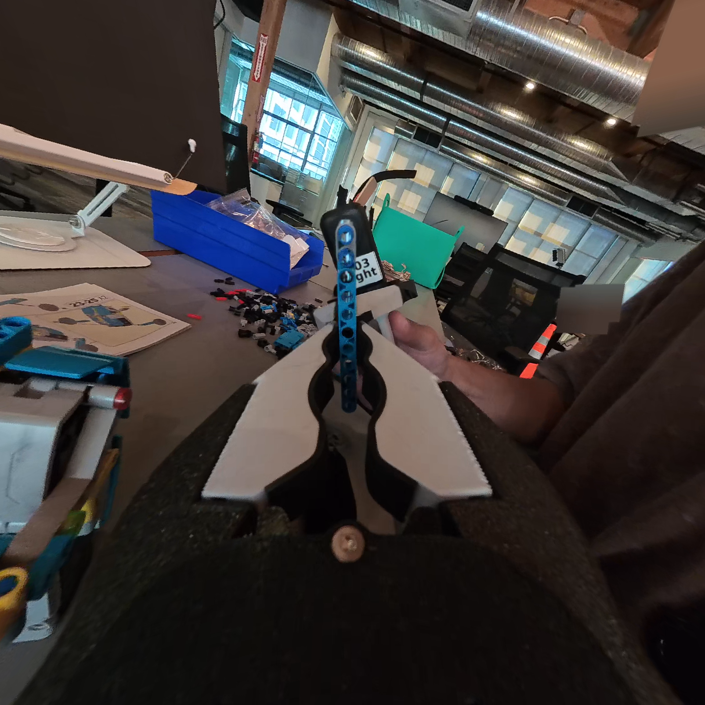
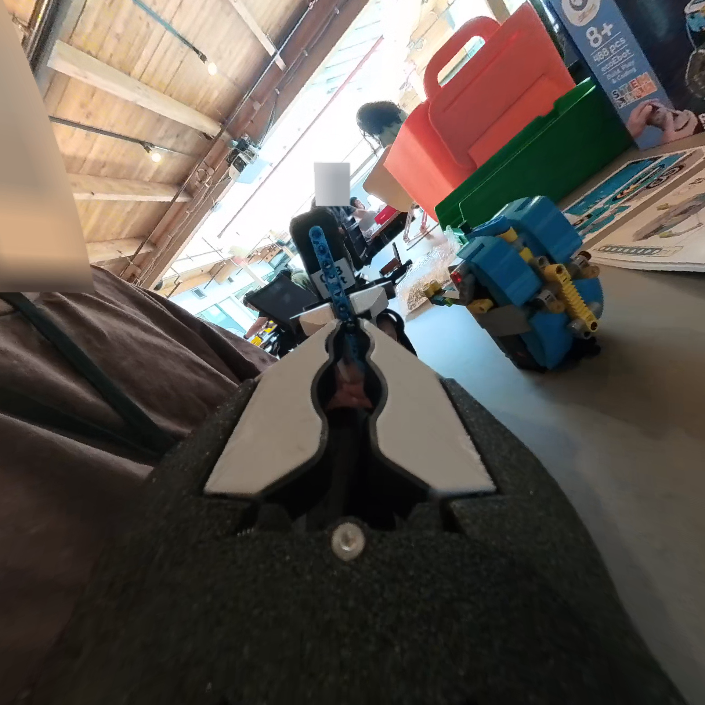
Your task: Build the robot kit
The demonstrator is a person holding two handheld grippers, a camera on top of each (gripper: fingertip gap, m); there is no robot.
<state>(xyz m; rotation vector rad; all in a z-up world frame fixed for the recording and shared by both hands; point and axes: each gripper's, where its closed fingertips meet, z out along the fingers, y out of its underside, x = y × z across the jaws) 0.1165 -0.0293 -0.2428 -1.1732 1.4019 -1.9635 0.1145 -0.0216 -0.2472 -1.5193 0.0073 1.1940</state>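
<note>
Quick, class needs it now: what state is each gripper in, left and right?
Left gripper: shut on the blue beam.
Right gripper: shut on the same blue beam.

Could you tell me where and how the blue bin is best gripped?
Probably grip the blue bin by its near long wall, from above: it is thin, upright, open above. The left gripper and right gripper are shut on the blue beam.

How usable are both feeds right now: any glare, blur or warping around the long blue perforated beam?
Left wrist view: the long blue perforated beam is sharp, while the blue and white brick model at the left edge is soft and stretched. Right wrist view: the windows behind are blown out, the beam reads dark and slightly blurred, and the blue and yellow brick model is clear but bowed.
</note>
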